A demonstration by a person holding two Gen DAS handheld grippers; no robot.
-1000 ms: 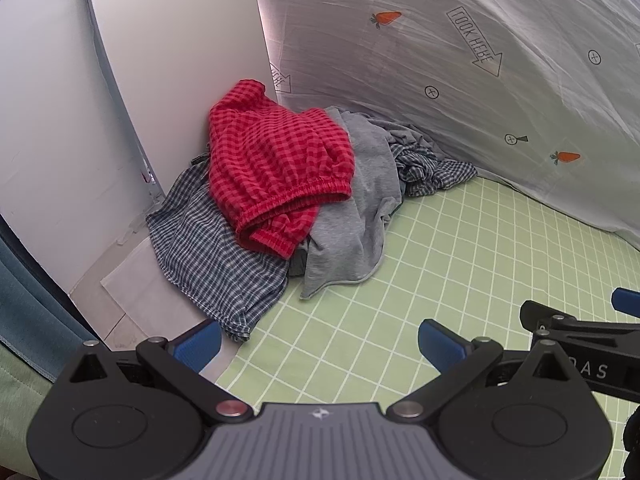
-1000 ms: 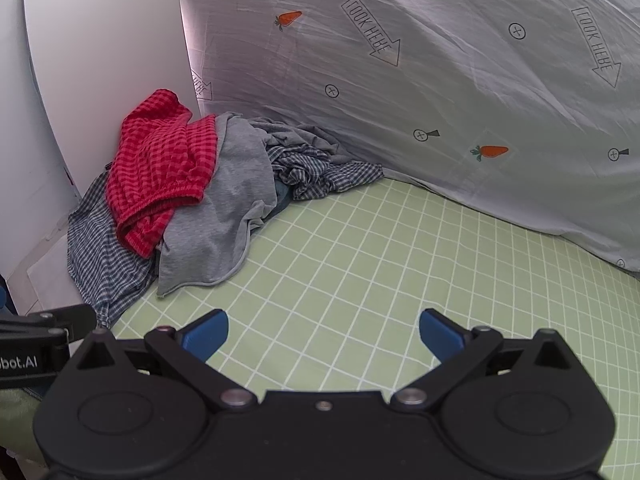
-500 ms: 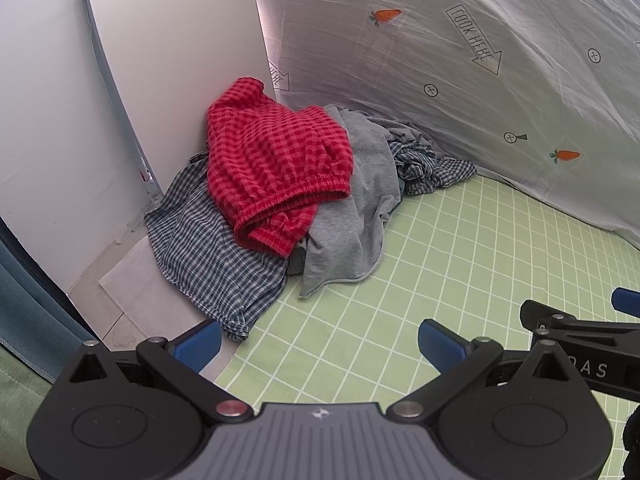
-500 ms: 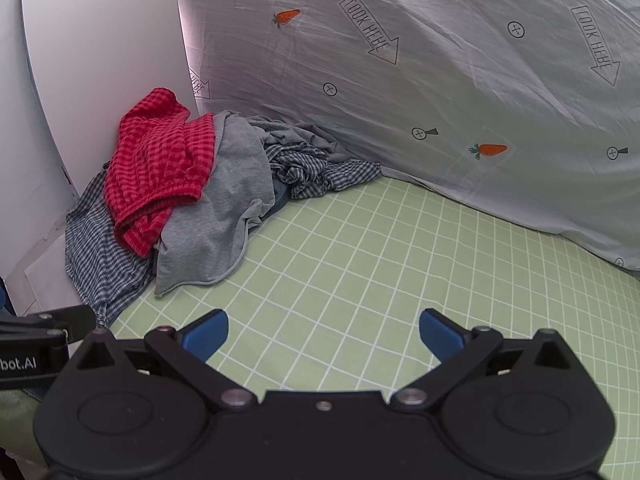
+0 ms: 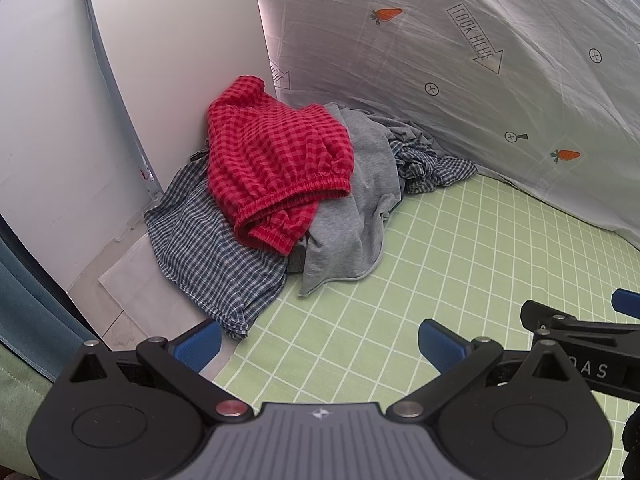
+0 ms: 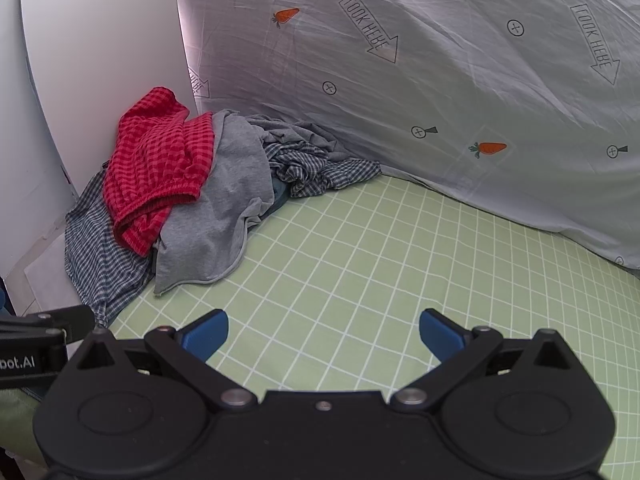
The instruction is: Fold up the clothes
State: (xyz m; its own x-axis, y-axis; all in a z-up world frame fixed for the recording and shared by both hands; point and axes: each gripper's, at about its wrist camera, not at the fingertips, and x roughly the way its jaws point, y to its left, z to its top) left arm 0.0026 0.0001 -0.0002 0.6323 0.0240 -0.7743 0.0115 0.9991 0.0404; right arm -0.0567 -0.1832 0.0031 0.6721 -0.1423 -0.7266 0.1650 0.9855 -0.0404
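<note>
A pile of clothes lies in the far left corner of a green checked sheet (image 5: 460, 280). On top is a red checked garment with an elastic band (image 5: 276, 160), also in the right wrist view (image 6: 156, 168). Under it lie a grey garment (image 5: 360, 208) (image 6: 224, 204) and blue plaid garments (image 5: 208, 248) (image 6: 100, 252). My left gripper (image 5: 320, 340) is open and empty, short of the pile. My right gripper (image 6: 324, 330) is open and empty over the bare sheet, to the right of the left one.
A grey quilt printed with carrots and arrows (image 5: 500, 80) (image 6: 440, 80) rises along the back. A white panel (image 5: 160, 60) stands at the left, behind the pile. The bed's left edge and a teal curtain (image 5: 24, 312) lie near the left gripper.
Both views have shifted very slightly; the pile sits a touch higher and nearer in the frames. Both grippers stay open and empty.
</note>
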